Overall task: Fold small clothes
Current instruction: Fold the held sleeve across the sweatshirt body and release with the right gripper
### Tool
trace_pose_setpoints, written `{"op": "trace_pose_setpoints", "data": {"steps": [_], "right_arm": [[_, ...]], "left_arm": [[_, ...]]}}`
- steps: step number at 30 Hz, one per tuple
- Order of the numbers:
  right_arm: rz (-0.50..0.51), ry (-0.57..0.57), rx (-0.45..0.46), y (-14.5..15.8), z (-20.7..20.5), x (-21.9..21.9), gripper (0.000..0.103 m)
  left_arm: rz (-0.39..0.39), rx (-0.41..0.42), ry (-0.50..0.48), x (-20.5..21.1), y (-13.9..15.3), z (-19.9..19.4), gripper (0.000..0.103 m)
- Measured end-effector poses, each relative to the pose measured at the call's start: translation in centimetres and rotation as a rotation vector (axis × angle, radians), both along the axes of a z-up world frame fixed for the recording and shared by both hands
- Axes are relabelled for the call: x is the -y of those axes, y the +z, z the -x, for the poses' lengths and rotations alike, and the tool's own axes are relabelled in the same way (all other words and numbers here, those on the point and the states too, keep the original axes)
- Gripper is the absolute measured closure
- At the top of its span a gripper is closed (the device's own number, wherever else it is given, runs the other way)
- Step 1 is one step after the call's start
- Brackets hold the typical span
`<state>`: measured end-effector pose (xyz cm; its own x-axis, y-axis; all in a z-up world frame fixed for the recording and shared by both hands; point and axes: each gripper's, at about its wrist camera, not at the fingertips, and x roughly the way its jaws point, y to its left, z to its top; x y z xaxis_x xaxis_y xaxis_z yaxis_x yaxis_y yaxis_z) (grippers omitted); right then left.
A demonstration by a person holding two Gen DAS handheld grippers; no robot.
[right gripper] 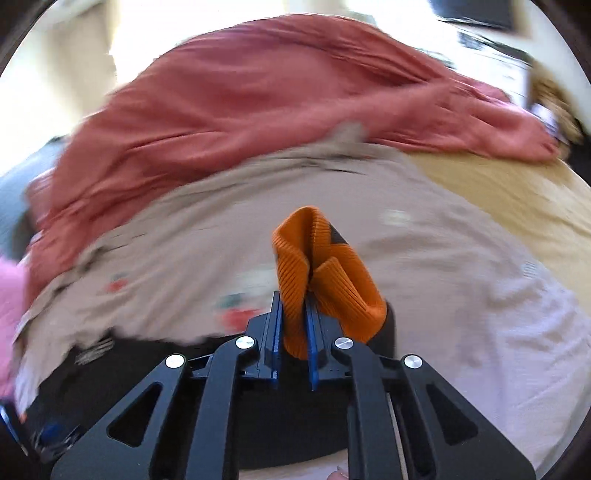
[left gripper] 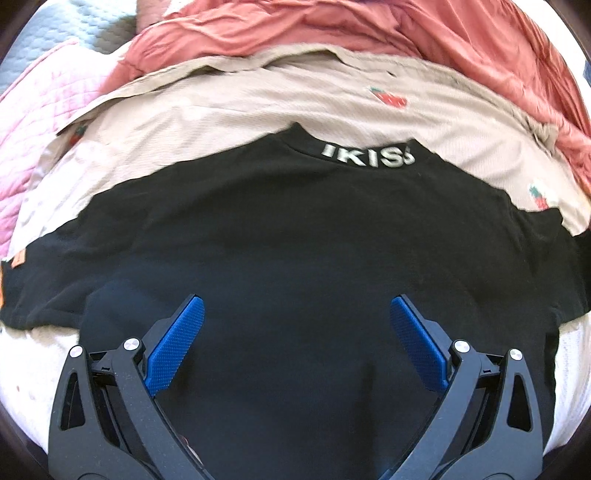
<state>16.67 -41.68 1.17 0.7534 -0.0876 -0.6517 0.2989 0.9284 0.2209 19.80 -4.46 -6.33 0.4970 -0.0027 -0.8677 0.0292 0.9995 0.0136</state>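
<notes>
In the left wrist view the left gripper [left gripper: 297, 306] fills the bottom of the frame, its blue pads [left gripper: 175, 343] spread wide apart with nothing between them. It hangs over the lower middle of a black shirt [left gripper: 295, 236], which lies flat across the centre of the frame, sleeves reaching toward both edges. White letters [left gripper: 369, 157] run along the collar at upper centre. An orange tag [left gripper: 17, 260] shows at the left sleeve edge. Beyond the shirt lies a beige cloth [left gripper: 236, 107] with strawberry prints, then a crumpled red cloth [left gripper: 314, 26] along the top. A pink quilt [left gripper: 33, 122] sits at the far left.

In the right wrist view the right gripper [right gripper: 293, 321] at lower centre is pressed together on an orange ribbed cuff [right gripper: 325, 273], which rises folded above the fingertips at mid-frame. Black fabric [right gripper: 122, 373] shows below and left. Farther back, blurred, lie the beige cloth [right gripper: 207, 229] and the red cloth [right gripper: 236, 110].
</notes>
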Motion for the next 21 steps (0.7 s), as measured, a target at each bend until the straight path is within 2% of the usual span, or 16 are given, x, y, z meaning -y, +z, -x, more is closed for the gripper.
{"op": "trace_pose_setpoints", "data": {"steps": [3, 8, 13, 15, 17, 18, 19, 21], "right_arm": [[0.025, 0.137, 0.014, 0.4, -0.8, -6.1, 0.093], [0.087, 0.362, -0.041, -2.0, -1.7, -17.3, 0.093], [0.088, 0.528, -0.084, -5.3, -1.7, -23.3, 0.093], [0.091, 0.578, -0.077, -5.5, -1.0, -24.3, 0.091], [0.096, 0.611, -0.044, -4.4, -0.1, -24.3, 0.075], [0.091, 0.608, -0.018, -3.5, 0.5, -23.7, 0.058], [0.081, 0.591, 0.014, -2.5, 1.1, -22.7, 0.052], [0.066, 0.509, 0.024, -1.3, 2.0, -20.0, 0.050]], "left_arm": [[0.011, 0.010, 0.033, -2.0, 0.8, 0.7, 0.008], [0.015, 0.029, 0.066, -4.7, 1.7, 1.8, 0.008], [0.038, 0.023, 0.111, -7.2, 1.7, 2.8, 0.008], [0.038, 0.016, 0.123, -7.8, 1.4, 3.0, 0.008], [0.041, 0.005, 0.126, -8.1, 1.1, 3.2, 0.008], [0.052, -0.001, 0.124, -8.1, 1.0, 3.3, 0.008], [0.064, -0.004, 0.118, -7.9, 1.1, 3.3, 0.008], [0.094, -0.006, 0.099, -7.3, 1.3, 3.2, 0.008]]}}
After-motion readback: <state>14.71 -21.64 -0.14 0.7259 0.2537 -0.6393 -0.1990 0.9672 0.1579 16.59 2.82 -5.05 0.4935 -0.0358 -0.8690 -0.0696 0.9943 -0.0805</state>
